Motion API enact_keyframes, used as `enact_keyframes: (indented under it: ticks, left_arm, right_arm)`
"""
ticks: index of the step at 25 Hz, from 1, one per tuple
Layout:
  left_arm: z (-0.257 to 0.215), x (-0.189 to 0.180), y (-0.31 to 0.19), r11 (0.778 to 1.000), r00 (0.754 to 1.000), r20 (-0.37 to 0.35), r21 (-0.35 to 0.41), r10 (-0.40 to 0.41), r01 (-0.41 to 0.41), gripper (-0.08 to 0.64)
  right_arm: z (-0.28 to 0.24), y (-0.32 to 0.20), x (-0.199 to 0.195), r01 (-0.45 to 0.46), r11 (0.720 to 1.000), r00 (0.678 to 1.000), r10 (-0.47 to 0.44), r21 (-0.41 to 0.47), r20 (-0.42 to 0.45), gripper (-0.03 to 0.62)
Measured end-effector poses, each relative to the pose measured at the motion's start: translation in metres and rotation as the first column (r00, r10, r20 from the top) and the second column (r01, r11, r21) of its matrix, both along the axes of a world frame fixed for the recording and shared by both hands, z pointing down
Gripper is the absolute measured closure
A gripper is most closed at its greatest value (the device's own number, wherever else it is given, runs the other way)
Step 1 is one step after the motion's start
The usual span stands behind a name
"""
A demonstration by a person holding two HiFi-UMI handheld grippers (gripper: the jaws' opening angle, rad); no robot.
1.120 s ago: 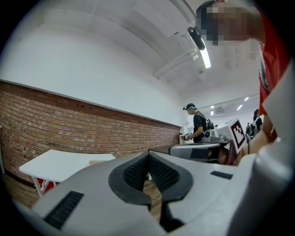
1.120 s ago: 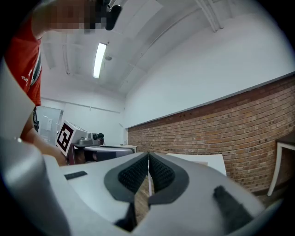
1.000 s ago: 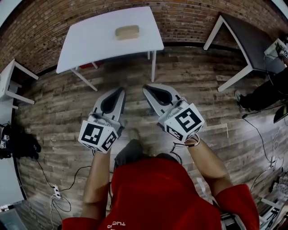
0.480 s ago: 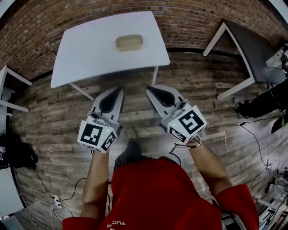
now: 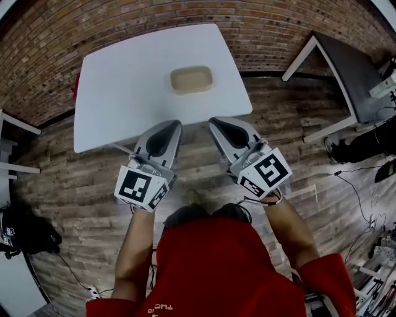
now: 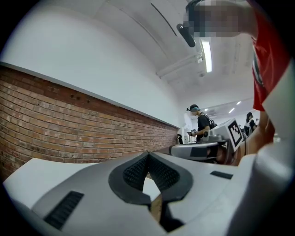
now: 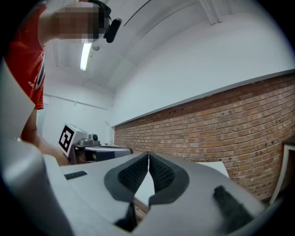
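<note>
Left gripper [image 5: 174, 124]: jaws pressed together tip to tip, nothing between them. Right gripper [image 5: 215, 121]: likewise closed, ribbed pads meeting along one thin line, nothing held. Both held side by side above the wooden floor [image 5: 80, 186], a small gap between the two, tips at the near edge of the white bench [image 5: 117, 80].

On the bench, right of its middle and about midway between the far and near edges: a shallow tan tray [image 5: 191, 79], rectangular with rounded corners, lying flat. Apart from both grippers, a little nearer the right one's line than the left's.

Behind the bench's far edge, a red brick wall [image 5: 124, 18]. Off to the right, a dark table [image 5: 346, 59] on white legs, well apart from the bench.

In the left gripper view, a person [image 6: 200, 125] in dark clothes, standing far off, seen just above the right gripper's body.
</note>
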State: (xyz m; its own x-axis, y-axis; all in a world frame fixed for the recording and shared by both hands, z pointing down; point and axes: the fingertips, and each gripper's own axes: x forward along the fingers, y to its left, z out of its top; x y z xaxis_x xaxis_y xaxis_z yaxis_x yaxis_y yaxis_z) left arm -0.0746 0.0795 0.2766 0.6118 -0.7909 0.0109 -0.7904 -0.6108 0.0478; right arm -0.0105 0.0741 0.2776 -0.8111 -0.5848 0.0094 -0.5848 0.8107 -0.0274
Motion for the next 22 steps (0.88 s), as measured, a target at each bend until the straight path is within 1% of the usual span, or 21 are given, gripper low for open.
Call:
enact_keyframes:
  ticks: [3,11,16,22]
  left_arm:
    - [0.004,-0.012,-0.023,1.0,1.0,0.0,-0.002,0.019,-0.019,0.546]
    - [0.017,-0.026,-0.063,0.999,0.999,-0.019,-0.031,0.033,-0.033,0.546]
    - [0.024,-0.032,-0.092,0.999,1.0,-0.009,-0.035,0.026,-0.026,0.546]
    - [0.035,-0.035,-0.134,0.999,1.0,0.008,-0.03,0.017,-0.017,0.546]
  right_arm:
    - [0.003,-0.023,-0.011,-0.024,1.0,1.0,0.024,-0.012,-0.002,0.561]
    - [0.011,-0.064,-0.02,-0.044,0.999,0.998,0.043,-0.024,-0.042,0.561]
    - [0.018,-0.096,-0.024,-0.036,0.999,0.998,0.034,-0.023,-0.052,0.561]
    - [0.03,-0.139,-0.028,0.0,1.0,0.996,0.0,0.006,-0.092,0.561]
